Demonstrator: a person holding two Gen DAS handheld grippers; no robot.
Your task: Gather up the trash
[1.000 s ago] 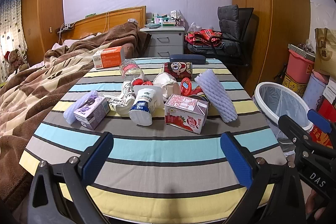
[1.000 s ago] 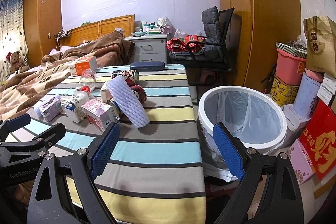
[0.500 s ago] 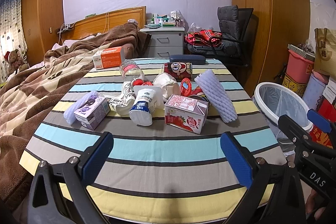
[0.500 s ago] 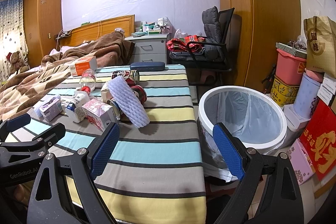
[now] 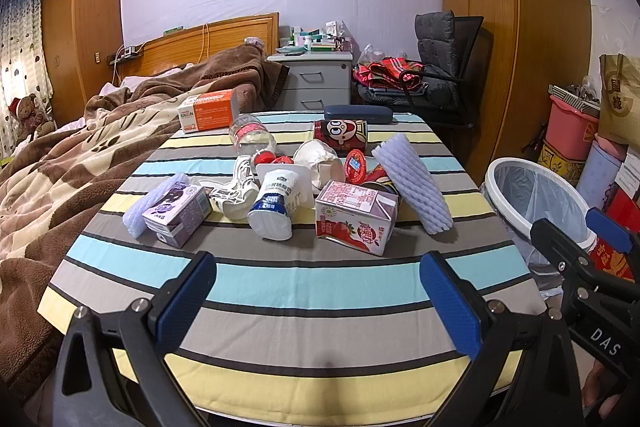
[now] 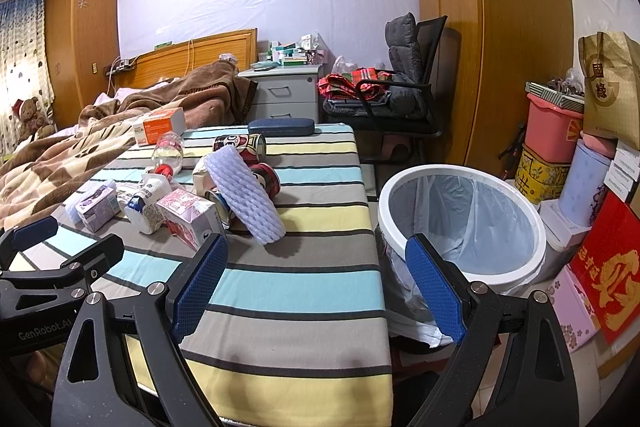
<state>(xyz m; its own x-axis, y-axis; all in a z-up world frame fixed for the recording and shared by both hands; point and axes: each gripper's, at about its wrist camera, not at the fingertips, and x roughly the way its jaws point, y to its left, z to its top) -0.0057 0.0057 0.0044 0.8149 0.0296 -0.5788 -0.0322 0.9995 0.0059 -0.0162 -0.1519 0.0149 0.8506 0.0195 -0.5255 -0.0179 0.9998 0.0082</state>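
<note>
Trash lies in a heap mid-table: a strawberry milk carton (image 5: 356,221), a white yogurt bottle (image 5: 274,209), a purple carton (image 5: 176,215), a white foam sleeve (image 5: 412,183), a red can (image 5: 340,133) and a clear bottle (image 5: 250,137). A white bin (image 6: 464,223) with a clear liner stands on the floor right of the table. My left gripper (image 5: 316,293) is open and empty over the table's near edge. My right gripper (image 6: 316,289) is open and empty, between the table's right edge and the bin.
The striped tablecloth (image 5: 320,283) covers the table. An orange box (image 5: 208,111) and a dark case (image 5: 358,114) lie at the far end. A bed with a brown blanket (image 5: 60,163) is on the left. A chair (image 6: 404,99) and boxes (image 6: 560,135) stand on the right.
</note>
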